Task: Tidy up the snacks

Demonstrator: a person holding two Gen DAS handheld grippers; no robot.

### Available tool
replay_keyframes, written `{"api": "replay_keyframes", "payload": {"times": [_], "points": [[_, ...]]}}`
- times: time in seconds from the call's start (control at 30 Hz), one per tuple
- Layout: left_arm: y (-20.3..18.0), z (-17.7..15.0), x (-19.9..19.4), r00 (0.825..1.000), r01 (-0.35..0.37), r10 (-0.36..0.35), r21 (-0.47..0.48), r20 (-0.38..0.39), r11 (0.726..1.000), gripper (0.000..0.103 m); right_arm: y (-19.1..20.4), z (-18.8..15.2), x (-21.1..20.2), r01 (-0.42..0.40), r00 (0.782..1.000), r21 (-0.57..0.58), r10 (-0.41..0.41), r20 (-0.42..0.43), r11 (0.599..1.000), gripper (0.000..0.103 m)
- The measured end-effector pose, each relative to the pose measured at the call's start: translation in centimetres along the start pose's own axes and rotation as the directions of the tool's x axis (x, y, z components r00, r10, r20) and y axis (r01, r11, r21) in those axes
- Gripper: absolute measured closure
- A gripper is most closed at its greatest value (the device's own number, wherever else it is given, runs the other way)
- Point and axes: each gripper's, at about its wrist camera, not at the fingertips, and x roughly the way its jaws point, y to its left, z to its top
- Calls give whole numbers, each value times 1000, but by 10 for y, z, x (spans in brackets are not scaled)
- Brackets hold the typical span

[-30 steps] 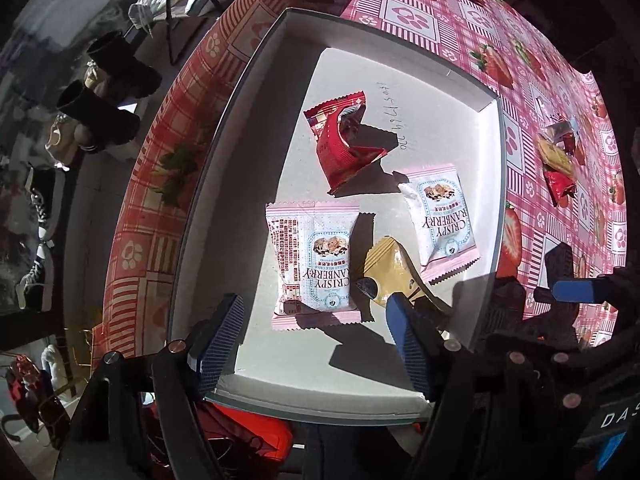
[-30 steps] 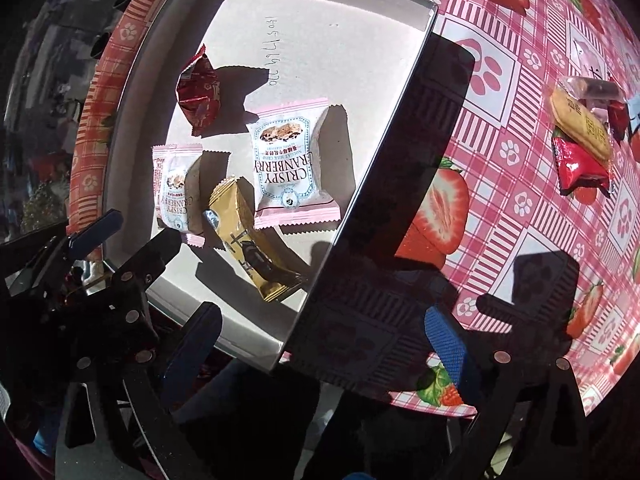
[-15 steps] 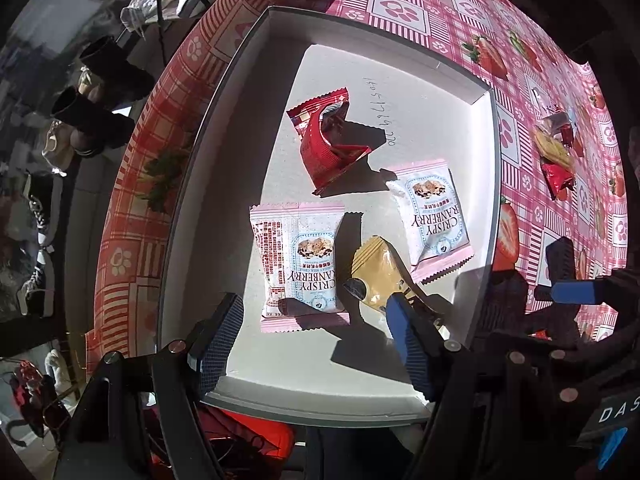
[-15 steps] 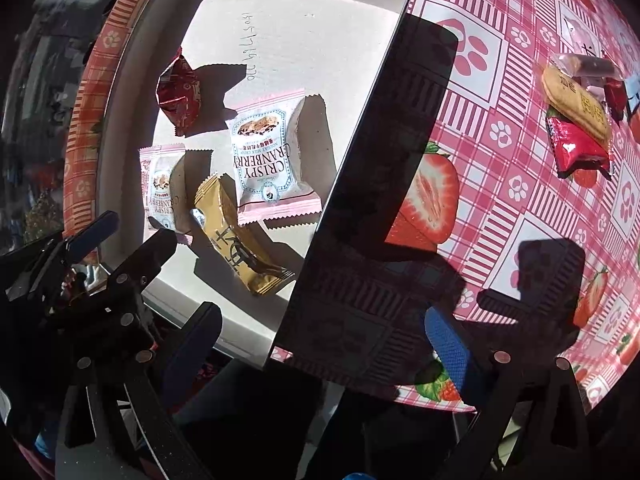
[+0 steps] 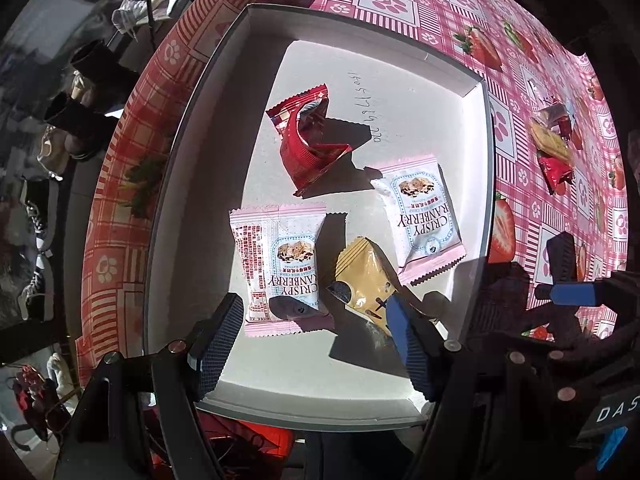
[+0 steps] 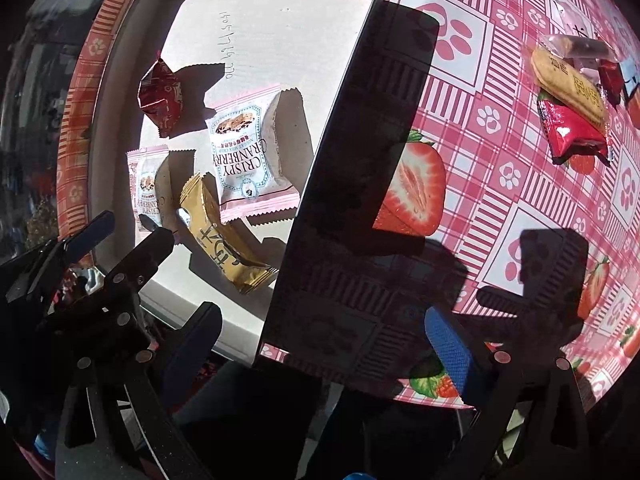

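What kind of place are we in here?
Probably a home, near an entryway: a table under a strawberry-print tablecloth, wrapped snacks in a white box, and shoes on the floor beside it.

Pink strawberry-and-paw-print tablecloth (image 6: pixel 500 128), dark shoes (image 5: pixel 86 92) on floor off the table's edge – blurry, white sneaker (image 5: pixel 34 280) w/ laces nearby, white rag (image 5: pixel 132 12) – crumpled.

The white box (image 5: pixel 208 128) looks like matt, smooth cardboard. The red wrapper (image 5: pixel 308 140) and gold wrapper (image 6: pixel 224 236) are shiny, crinkly foil or plastic. The strawberry tablecloth (image 6: pixel 500 168) looks smooth and a bit glossy, like plastic.
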Motion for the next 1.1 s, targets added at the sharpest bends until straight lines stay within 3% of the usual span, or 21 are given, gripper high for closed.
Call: {"api": "replay_keyframes", "payload": {"times": [0.53, 1.1], "points": [[-40, 6, -2, 1000, -8, 10, 87, -18, 996, 26, -57, -14, -1, -38, 999, 91, 38, 3, 995, 1], [-133, 4, 4, 997, -37, 54, 245, -62, 969, 25, -144, -41, 7, -141, 990, 270, 142, 16, 953, 1]]}}
